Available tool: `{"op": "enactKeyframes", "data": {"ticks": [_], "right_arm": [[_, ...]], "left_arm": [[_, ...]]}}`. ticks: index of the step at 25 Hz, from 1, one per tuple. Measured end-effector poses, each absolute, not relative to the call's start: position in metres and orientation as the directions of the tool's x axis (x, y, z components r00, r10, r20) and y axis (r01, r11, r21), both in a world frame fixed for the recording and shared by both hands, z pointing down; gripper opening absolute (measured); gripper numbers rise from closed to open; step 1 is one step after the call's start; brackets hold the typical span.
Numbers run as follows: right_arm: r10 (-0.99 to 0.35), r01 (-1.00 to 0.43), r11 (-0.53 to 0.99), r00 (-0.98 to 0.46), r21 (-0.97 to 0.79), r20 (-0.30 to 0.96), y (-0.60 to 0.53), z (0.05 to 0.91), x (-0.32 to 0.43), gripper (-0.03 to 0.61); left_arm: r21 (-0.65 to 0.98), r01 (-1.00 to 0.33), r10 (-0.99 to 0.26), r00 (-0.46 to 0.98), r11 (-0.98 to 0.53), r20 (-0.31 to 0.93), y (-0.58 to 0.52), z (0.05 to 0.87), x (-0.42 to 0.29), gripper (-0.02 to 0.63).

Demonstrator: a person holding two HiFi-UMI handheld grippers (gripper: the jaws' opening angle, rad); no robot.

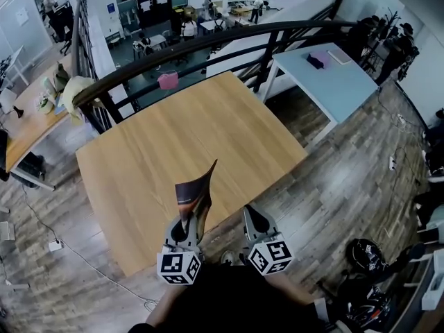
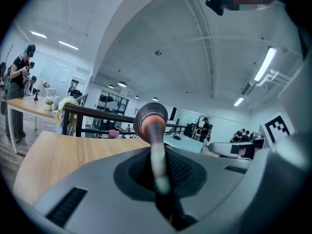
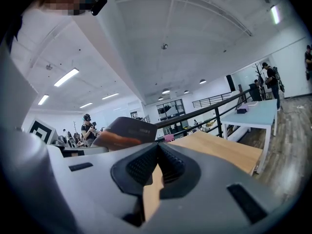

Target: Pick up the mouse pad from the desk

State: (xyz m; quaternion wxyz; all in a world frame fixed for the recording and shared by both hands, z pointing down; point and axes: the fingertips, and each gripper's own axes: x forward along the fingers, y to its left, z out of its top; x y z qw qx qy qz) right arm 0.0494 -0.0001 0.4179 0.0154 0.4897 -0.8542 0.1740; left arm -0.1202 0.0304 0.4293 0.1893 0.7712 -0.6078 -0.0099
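The mouse pad (image 1: pixel 193 193), dark with an orange-brown print, stands curled up off the wooden desk (image 1: pixel 187 130) above its near edge. My left gripper (image 1: pixel 184 229) is shut on its lower edge. In the left gripper view the mouse pad (image 2: pixel 152 126) rises edge-on from between the jaws of the left gripper (image 2: pixel 160 182), with the desk (image 2: pixel 63 155) below it. My right gripper (image 1: pixel 252 219) hangs beside it on the right, shut with nothing in it. In the right gripper view the right gripper (image 3: pixel 157 165) shows its pads together, and the mouse pad (image 3: pixel 126 132) floats to its left.
A black railing (image 1: pixel 208 40) runs behind the desk, with a pink object (image 1: pixel 168 80) past it. A light blue table (image 1: pixel 333 82) stands at the far right. Wood-plank floor (image 1: pixel 347 179) lies to the right, and a cable (image 1: pixel 83 262) trails at the left. People stand far off.
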Motion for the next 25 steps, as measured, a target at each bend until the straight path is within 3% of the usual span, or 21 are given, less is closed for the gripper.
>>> {"op": "enactKeyframes", "data": {"ticks": [25], "right_arm": [[-0.839,-0.849,0.446,-0.507,-0.285,0.197,0.023,0.421,0.024,0.029]], "left_arm": [[0.322,-0.918,-0.930,0.306,-0.232,0.204,0.049,0.434,-0.129,0.043]]}}
